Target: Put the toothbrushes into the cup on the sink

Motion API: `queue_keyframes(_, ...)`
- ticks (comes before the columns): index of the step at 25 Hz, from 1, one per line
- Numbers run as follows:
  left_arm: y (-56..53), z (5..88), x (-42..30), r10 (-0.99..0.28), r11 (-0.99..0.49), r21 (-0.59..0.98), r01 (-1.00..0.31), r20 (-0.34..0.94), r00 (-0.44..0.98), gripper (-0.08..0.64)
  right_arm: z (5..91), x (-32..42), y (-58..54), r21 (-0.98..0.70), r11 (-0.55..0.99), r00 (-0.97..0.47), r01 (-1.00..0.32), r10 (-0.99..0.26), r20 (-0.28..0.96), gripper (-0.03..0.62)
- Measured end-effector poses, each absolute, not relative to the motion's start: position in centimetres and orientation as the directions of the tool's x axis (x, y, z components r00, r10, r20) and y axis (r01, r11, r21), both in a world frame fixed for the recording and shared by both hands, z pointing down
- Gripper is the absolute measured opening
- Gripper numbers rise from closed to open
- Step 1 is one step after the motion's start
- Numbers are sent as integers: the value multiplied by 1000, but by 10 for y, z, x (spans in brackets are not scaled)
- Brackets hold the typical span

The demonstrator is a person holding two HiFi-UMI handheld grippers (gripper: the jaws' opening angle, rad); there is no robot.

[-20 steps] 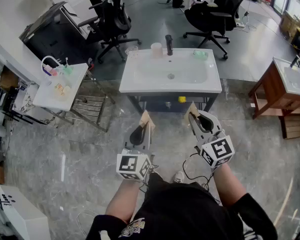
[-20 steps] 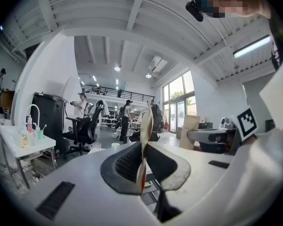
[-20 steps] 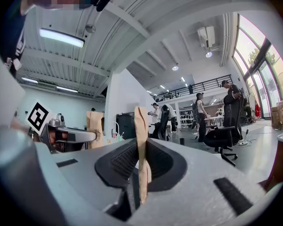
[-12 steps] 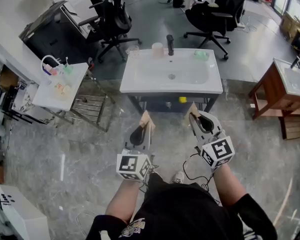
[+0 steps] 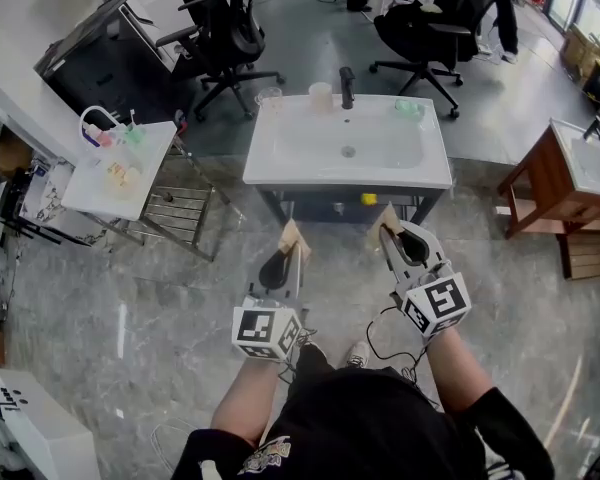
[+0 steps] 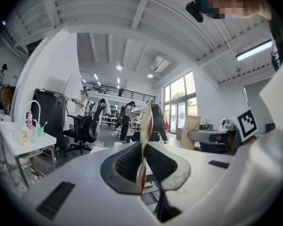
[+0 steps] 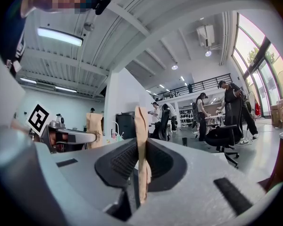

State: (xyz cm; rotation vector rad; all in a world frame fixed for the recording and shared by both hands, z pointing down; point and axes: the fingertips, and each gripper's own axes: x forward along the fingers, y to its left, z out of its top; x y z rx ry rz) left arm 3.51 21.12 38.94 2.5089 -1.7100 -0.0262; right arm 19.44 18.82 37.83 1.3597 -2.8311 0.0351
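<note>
Left hand-held gripper (image 5: 293, 238) and right hand-held gripper (image 5: 384, 223) are kept shut and empty before the sink's (image 5: 435, 173) front edge; only the view has been shifted slightly, so the task is judged not yet begun.

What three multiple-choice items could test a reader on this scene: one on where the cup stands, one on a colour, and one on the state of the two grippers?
1. Where does the cup stand on the white sink?
A. in the basin
B. on the back rim, just left of the faucet
C. on the front right corner

2. What colour is the faucet?
A. black
B. red
C. white

3. In what state are the left gripper and the right gripper?
A. both wide open
B. the left one holds a toothbrush
C. both shut, with nothing between the jaws

Key:
1 B, the head view shows it beside the faucet at the back.
2 A, it stands dark against the white sink.
3 C, each gripper view shows the pads pressed together and empty.
</note>
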Motion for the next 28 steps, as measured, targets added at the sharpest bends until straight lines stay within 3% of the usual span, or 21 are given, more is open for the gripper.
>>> queue_keyframes(28, 106, 387, -126, -902, -425, 140, -894, 19, 432, 31, 372, 37, 86, 13, 564, -563, -826, -825, 47, 51)
